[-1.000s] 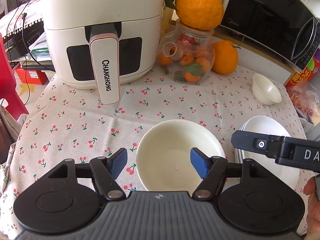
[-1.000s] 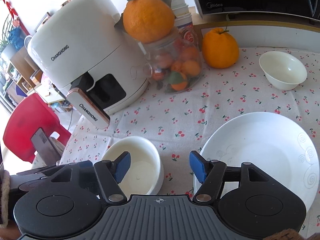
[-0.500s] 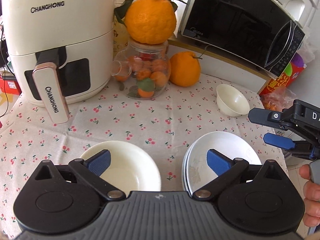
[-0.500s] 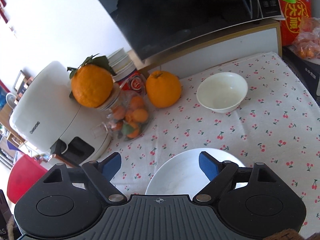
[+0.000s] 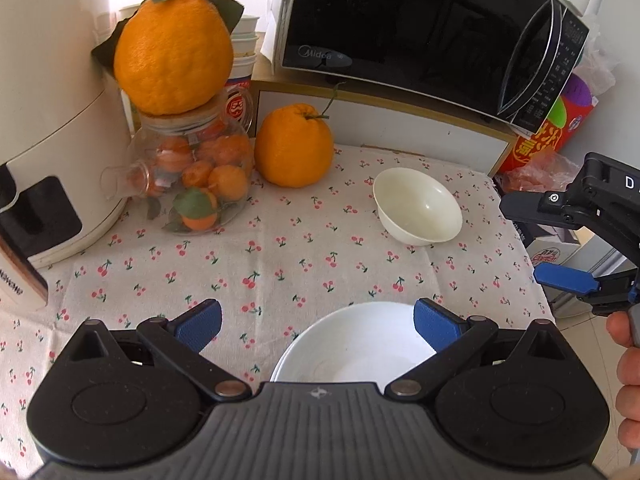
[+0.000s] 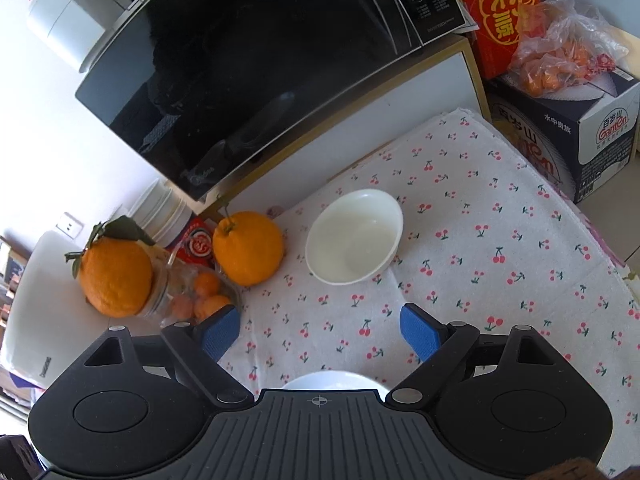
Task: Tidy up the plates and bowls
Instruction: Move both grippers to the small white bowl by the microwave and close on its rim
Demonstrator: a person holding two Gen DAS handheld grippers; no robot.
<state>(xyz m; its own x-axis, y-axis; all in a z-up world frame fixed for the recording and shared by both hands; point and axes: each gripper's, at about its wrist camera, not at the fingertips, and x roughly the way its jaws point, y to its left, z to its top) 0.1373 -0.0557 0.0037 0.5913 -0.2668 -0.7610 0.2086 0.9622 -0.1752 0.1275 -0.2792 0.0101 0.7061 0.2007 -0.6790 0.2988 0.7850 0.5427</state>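
A small white bowl [image 5: 418, 208] sits on the cherry-print cloth at the back right; it also shows in the right wrist view [image 6: 354, 237], ahead of my right gripper [image 6: 320, 330], which is open and empty. A stack of white plates [image 5: 356, 346] lies at the near edge, partly hidden under my left gripper [image 5: 316, 322], which is open and empty above it. The plates' rim [image 6: 334, 381] peeks out under the right gripper. The right gripper also shows at the right edge of the left wrist view [image 5: 560, 240]. The larger bowl is out of view.
A glass jar of small oranges [image 5: 192, 180] with a big orange [image 5: 174, 50] on top stands back left beside a white air fryer [image 5: 52, 128]. Another orange [image 5: 294, 146] and a black microwave [image 5: 424, 36] stand behind. Boxes [image 6: 580, 120] lie beyond the table's right edge.
Both grippers have swung right and tilted up. The larger bowl has left the left view; the plates have slid low in both views. The small bowl is now centred ahead of the right gripper.
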